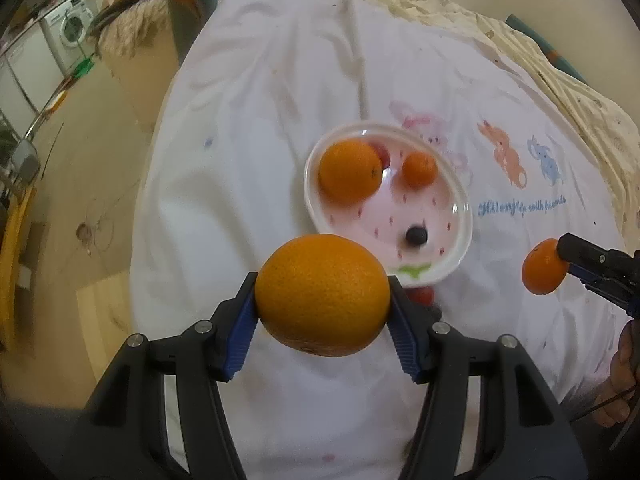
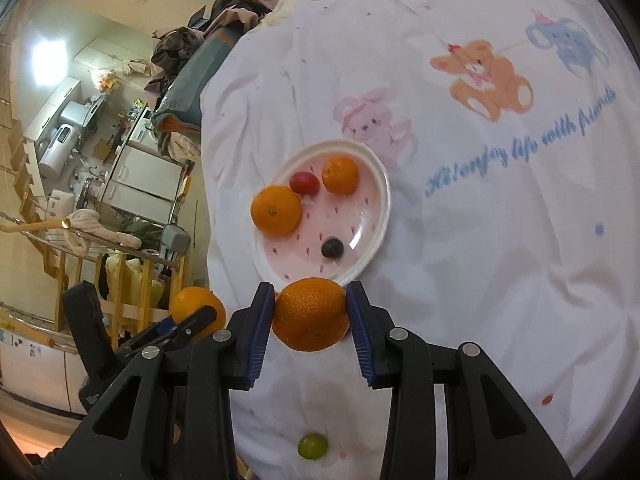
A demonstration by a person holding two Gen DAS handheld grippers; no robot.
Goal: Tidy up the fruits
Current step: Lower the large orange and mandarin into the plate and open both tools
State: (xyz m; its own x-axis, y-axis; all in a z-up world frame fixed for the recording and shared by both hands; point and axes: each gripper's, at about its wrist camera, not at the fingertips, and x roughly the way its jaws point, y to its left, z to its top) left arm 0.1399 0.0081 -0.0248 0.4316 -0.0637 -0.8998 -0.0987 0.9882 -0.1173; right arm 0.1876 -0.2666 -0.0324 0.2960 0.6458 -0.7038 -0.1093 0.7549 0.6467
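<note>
Left claw (image 1: 322,307) gripped big orange (image 1: 322,295); right claw (image 2: 311,314) gripped tangerine (image 2: 311,314). Plate (image 2: 380,216) lay just ahead, below both; right claw nearer rim.

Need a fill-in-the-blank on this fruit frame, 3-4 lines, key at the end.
1. The left gripper is shut on a large ____.
2. The right gripper holds a mandarin just short of the ____.
3. The small dark fruit on the plate is a ____.
4. The green grape lies on the ____, not on the plate.

Missing words: orange; plate; blueberry; sheet
</note>
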